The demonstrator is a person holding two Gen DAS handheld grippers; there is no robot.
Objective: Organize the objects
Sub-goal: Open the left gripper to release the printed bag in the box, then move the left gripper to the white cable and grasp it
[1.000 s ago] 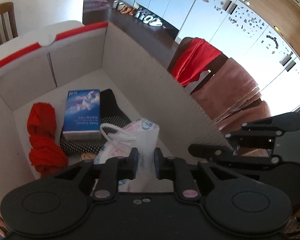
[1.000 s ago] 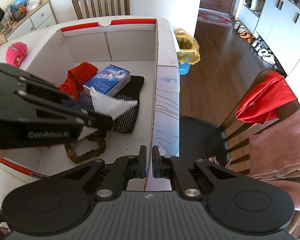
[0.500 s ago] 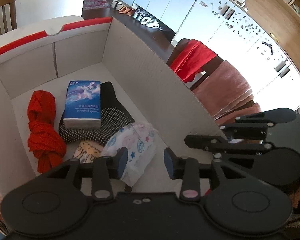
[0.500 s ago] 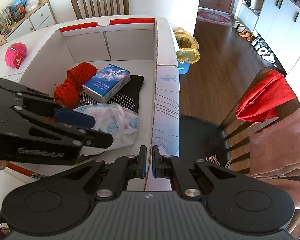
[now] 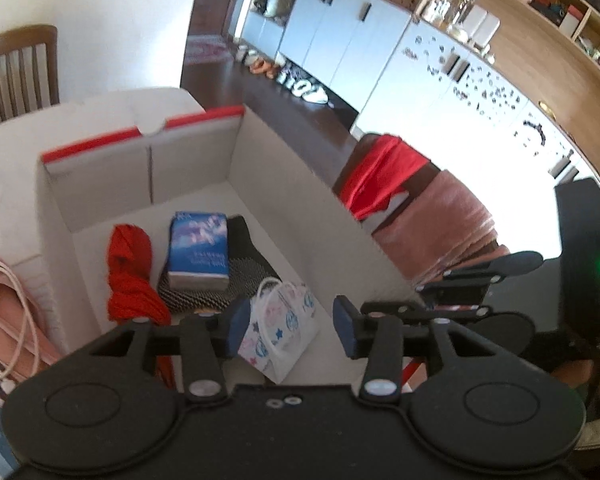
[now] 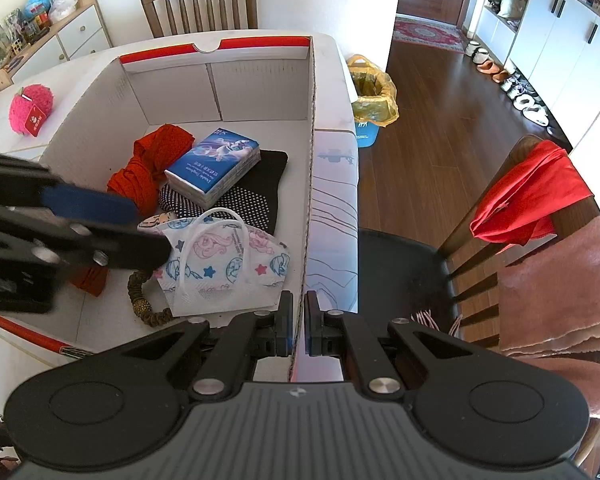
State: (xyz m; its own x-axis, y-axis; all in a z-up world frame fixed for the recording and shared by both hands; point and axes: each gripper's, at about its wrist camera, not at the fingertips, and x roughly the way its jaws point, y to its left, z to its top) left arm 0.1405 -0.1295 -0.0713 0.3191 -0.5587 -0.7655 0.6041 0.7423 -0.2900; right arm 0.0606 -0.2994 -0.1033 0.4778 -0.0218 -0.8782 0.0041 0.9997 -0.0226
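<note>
We see the left gripper above the near end of the box, fingers apart with nothing between the pads; the jaws have just been opening. The mask, white with cartoon prints and white ear loops, lies free on the box floor at the near end, close to the right-hand wall. In the left wrist view it sits below and beyond the gap between the fingers, touching neither pad.

We see the right gripper with its fingers together, clamped on the top edge of the box's right-hand wall at the near corner.

Further into the box, the blue tissue pack rests on the black dotted cloth. The red cloth lies just left of the pack. A brown bead string lies at the near left of the mask, partly under it.

Outside the box, a pink plush sits on the table to the left. A chair draped with a red garment stands to the right.
</note>
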